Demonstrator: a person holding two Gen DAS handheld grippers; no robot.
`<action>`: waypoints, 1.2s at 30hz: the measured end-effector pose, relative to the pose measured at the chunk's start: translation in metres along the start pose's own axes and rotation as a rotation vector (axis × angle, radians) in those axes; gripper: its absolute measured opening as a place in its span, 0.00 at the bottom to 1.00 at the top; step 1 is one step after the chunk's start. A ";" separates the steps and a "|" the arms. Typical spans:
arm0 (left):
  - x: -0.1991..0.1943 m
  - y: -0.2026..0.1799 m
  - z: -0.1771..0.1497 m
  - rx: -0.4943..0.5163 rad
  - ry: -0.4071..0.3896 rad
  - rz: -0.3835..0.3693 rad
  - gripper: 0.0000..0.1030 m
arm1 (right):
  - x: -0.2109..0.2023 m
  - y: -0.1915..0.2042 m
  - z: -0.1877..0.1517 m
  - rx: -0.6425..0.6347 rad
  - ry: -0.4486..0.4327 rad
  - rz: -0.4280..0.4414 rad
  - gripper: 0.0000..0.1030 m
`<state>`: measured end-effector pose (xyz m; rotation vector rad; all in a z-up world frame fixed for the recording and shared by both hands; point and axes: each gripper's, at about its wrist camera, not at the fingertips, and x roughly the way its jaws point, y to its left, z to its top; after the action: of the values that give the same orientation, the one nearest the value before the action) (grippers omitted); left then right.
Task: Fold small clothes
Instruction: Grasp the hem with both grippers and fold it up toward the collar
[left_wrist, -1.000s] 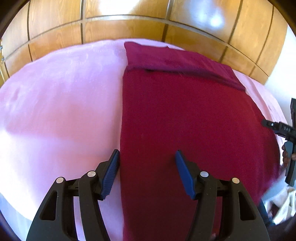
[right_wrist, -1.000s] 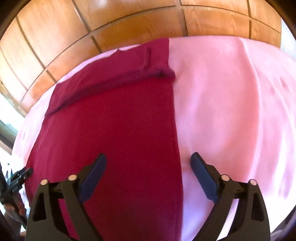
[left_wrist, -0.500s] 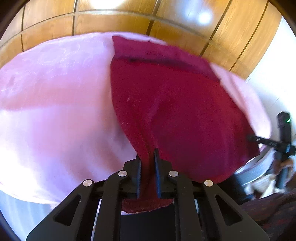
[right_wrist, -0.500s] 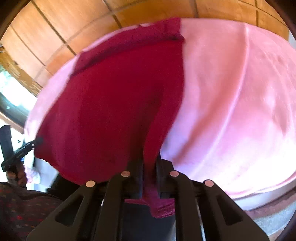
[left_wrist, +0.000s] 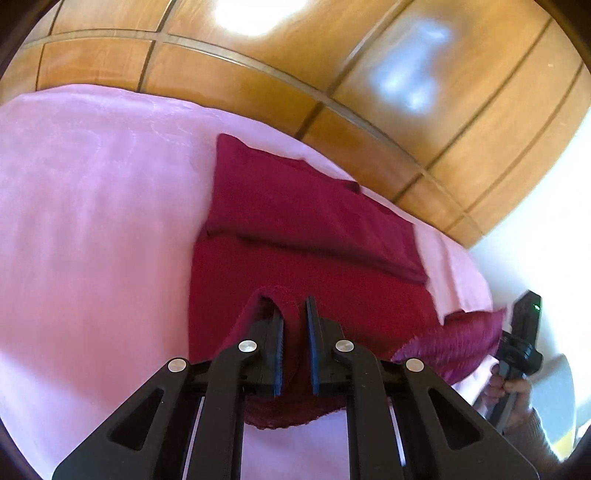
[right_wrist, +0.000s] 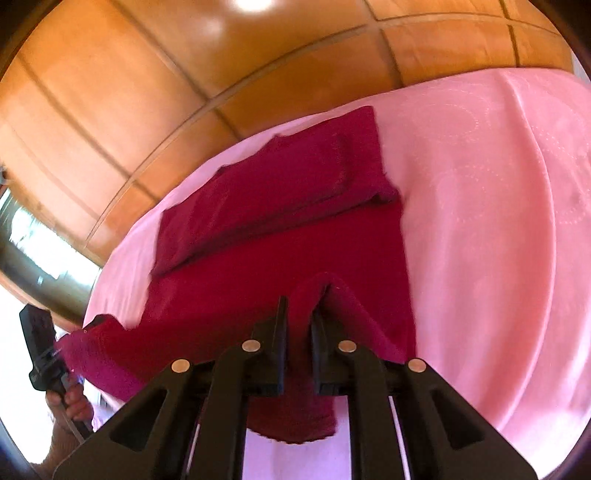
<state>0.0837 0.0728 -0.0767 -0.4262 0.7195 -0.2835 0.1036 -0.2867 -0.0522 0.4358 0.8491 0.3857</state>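
Left wrist: crimson garment (left_wrist: 314, 221), far end folded.

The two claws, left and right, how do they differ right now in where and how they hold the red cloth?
The left claw pinches the cloth's near left corner; the right claw pinches the near right corner.
Cloth drapes over the left claw's left finger, but over the right claw's right finger.
Both are shut on the cloth, its hem hanging below, corners lifted off the pink sheet.
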 end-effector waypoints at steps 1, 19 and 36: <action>0.008 0.002 0.009 -0.005 0.009 0.014 0.09 | 0.005 -0.003 0.005 0.014 0.000 -0.008 0.09; 0.007 0.067 -0.011 -0.127 0.019 0.041 0.59 | -0.020 -0.046 -0.021 0.124 -0.030 0.003 0.84; -0.004 0.030 -0.049 0.031 0.059 0.141 0.15 | -0.034 -0.009 -0.040 -0.057 -0.008 -0.070 0.20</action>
<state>0.0498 0.0871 -0.1213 -0.3366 0.7983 -0.1752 0.0534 -0.3026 -0.0584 0.3536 0.8415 0.3425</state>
